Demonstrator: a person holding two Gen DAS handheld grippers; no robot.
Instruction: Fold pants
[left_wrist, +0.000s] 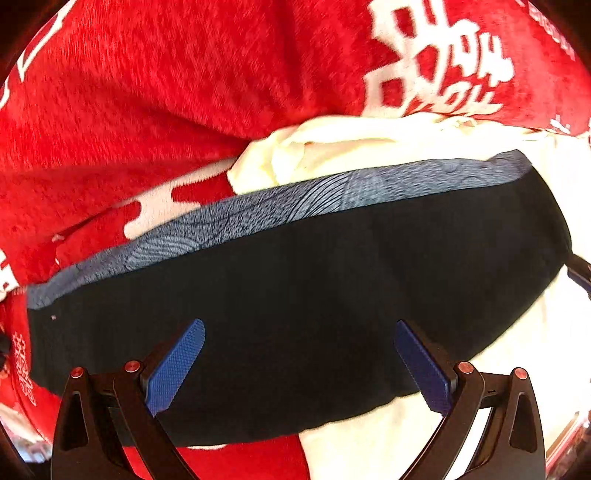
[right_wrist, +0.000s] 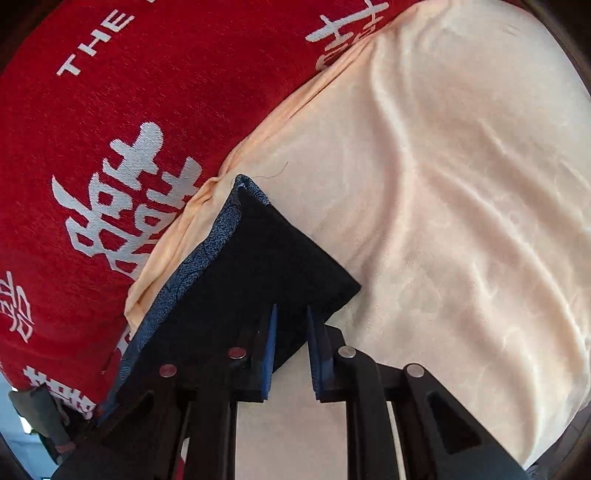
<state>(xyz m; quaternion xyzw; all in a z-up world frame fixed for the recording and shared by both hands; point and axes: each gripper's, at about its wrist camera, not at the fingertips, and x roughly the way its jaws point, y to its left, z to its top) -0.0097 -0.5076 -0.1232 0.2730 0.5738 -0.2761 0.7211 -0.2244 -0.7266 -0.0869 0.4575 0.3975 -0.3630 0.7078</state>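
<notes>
The black pants (left_wrist: 314, 295) lie as a folded band with a blue-grey patterned waistband (left_wrist: 258, 210) along the far edge. They rest partly on a cream cloth (left_wrist: 369, 144) and partly on a red blanket (left_wrist: 147, 92). My left gripper (left_wrist: 299, 354) is open, hovering over the pants' near edge with its blue pads (left_wrist: 177, 365) wide apart. In the right wrist view the pants (right_wrist: 258, 258) end in a folded corner. My right gripper (right_wrist: 290, 343) has a narrow gap between its pads, with the pants' edge lying between them; a grip cannot be told.
The red blanket (right_wrist: 129, 110) with white characters covers the surface to the left and far side. The cream cloth (right_wrist: 461, 221) spreads wide to the right, wrinkled. A grey object (right_wrist: 37, 417) sits at the lower left edge of the right wrist view.
</notes>
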